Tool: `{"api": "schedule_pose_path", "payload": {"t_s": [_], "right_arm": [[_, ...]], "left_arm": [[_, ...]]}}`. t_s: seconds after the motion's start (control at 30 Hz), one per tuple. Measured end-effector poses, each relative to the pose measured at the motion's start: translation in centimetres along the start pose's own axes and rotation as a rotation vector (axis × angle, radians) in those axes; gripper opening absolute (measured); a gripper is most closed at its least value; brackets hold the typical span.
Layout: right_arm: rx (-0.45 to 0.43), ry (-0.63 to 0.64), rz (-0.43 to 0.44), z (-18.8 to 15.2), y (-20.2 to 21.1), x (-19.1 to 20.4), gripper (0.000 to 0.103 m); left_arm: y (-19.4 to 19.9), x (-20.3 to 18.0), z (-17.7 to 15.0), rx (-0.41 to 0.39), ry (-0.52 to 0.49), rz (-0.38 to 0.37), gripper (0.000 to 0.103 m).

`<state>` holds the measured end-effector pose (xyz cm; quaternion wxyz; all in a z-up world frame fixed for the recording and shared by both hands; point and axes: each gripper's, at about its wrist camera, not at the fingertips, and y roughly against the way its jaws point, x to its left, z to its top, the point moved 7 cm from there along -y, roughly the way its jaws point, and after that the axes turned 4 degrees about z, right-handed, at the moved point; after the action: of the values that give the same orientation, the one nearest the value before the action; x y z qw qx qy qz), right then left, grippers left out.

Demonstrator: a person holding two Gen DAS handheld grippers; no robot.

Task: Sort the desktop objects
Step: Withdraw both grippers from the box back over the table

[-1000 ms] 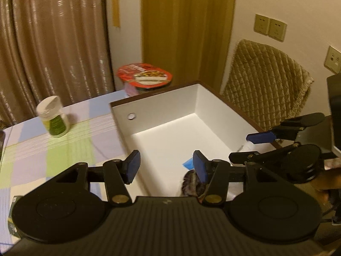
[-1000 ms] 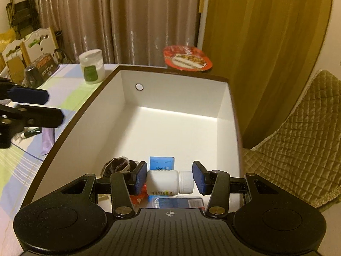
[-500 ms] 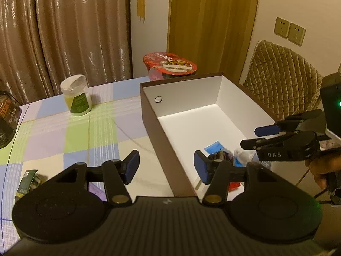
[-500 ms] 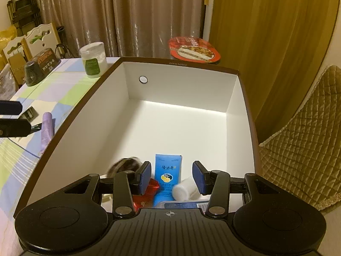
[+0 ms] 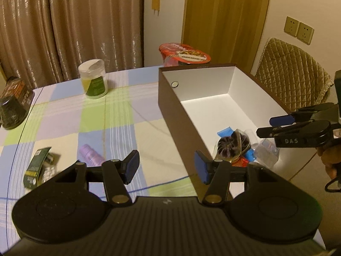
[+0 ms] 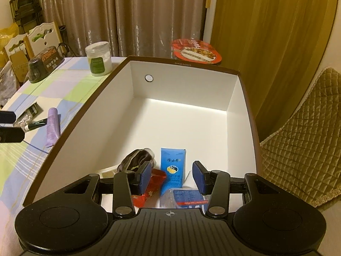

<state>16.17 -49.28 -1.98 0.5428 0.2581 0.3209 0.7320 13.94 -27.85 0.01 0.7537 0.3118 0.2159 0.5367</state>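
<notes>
My left gripper and right gripper both gape empty; the brown-walled white box separates the lilac tube on the checked tablecloth from beige curtains.

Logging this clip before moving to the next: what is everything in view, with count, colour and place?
box: 1, brown outside, white inside, on the table's right part
blue sachet: 1, in box, near end
red packet: 1, in box, beside sachet
dark wrapped item: 1, in box
clear bottle: 1, blue label, in box
white jar: 1, green label, table far end
purple tube: 1, on tablecloth, left of box
red-lidded bowl: 1, behind box
left gripper: open, empty, above the table
right gripper: open, empty, above the box
</notes>
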Motion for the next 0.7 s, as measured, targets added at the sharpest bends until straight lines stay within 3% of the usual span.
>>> {"api": "schedule_pose_path", "payload": {"t_s": [0.23, 0.43, 0.47, 0.5, 0.7], "right_arm": [[-0.047, -0.009, 0.002, -0.2, 3.2, 2.4, 0.046], [-0.078, -0.014, 0.056, -0.8, 5.4, 6.5, 0.047], [-0.080, -0.012, 0.067, -0.9, 5.7, 7.4, 0.065], [-0.083, -0.005, 0.072, -1.0, 5.9, 8.3, 0.089], [-0.100, 0.040, 0.105, -1.6, 7.3, 13.5, 0.092]], "left_arm": [[1.7, 1.6, -2.5, 0.026, 0.024, 0.028, 0.054], [3.8, 4.0, -5.4, 0.048, 0.058, 0.069, 0.058], [4.2, 4.4, -5.9, 0.052, 0.062, 0.077, 0.059], [4.7, 4.9, -6.4, 0.055, 0.066, 0.085, 0.060], [8.1, 7.7, -9.6, 0.073, 0.089, 0.130, 0.062]]}}
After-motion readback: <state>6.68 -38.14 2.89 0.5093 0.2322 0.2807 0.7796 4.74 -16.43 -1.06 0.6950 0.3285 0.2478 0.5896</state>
